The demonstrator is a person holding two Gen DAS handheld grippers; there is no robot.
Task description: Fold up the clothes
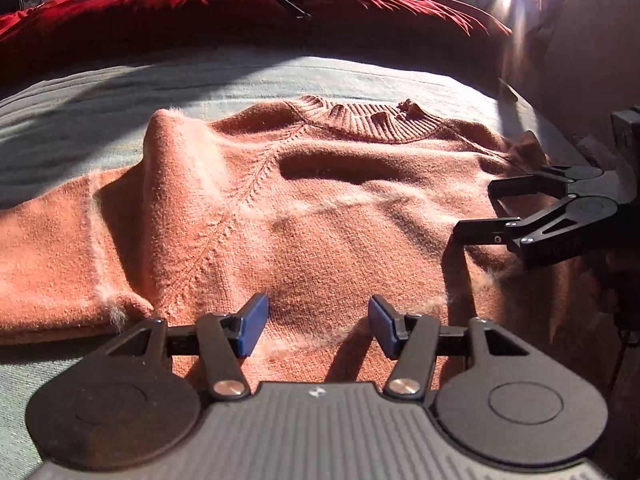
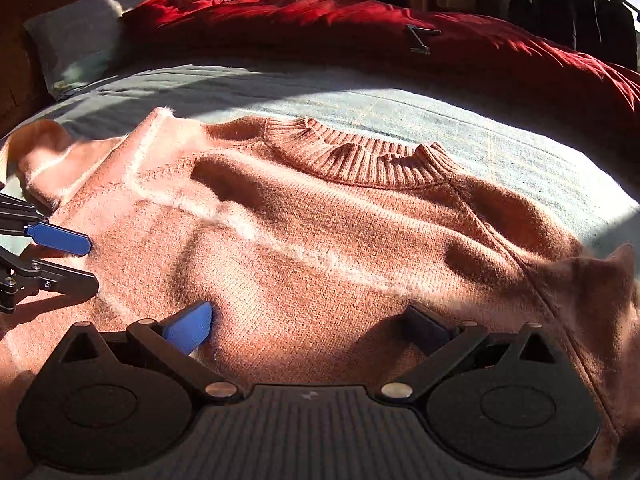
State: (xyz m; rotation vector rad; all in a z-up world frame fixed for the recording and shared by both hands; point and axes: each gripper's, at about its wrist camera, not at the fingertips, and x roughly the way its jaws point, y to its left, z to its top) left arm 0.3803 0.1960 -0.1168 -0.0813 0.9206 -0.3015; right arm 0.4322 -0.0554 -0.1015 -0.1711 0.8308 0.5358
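Observation:
A fuzzy orange knit sweater (image 1: 304, 216) lies spread on the bed, ribbed collar (image 1: 360, 118) at the far side, wrinkled across the chest. My left gripper (image 1: 318, 326) hovers open over the sweater's lower body, nothing between its blue pads. My right gripper (image 2: 316, 326) is also open, just above the lower body of the sweater (image 2: 320, 240). In the left wrist view the right gripper (image 1: 476, 210) reaches in from the right edge over the sweater's side. In the right wrist view the left gripper (image 2: 90, 262) enters at the left edge, jaws apart.
The sweater rests on a pale green bedsheet (image 2: 400, 100). A rumpled red duvet (image 2: 360, 28) with a small dark clip (image 2: 420, 40) lies along the far side. A grey pillow (image 2: 80, 40) sits far left. Clothes hang on a rack (image 2: 580, 8) at the back right.

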